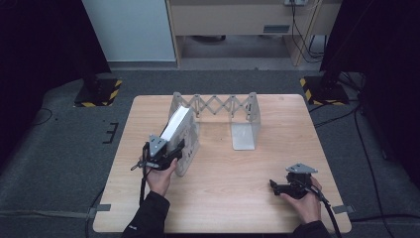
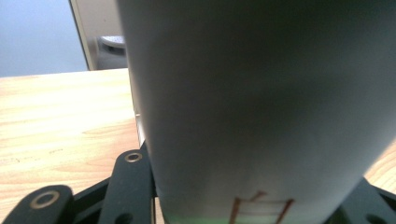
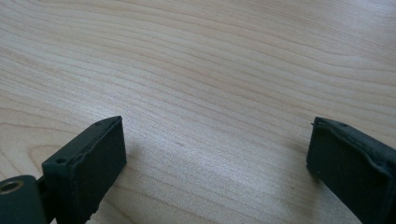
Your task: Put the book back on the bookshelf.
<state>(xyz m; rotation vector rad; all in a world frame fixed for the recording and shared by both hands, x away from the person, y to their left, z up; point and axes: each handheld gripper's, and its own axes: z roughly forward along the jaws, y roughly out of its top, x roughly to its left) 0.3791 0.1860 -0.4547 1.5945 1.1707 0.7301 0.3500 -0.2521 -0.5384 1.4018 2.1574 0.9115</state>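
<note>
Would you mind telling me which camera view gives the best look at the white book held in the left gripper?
The high view: there the white book stands whole beside the extending rack, clamped by the left gripper. The left gripper view shows its cover as a close blur between the jaws. The right gripper view shows bare table.

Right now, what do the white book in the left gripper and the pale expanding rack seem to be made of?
White book: paper block in a smooth, matte cover, judging by its flat, glare-free face. Pale expanding rack: probably light-painted metal or plastic; thin rigid end plates, scissor-lattice back. Left gripper clamps the book.
</note>
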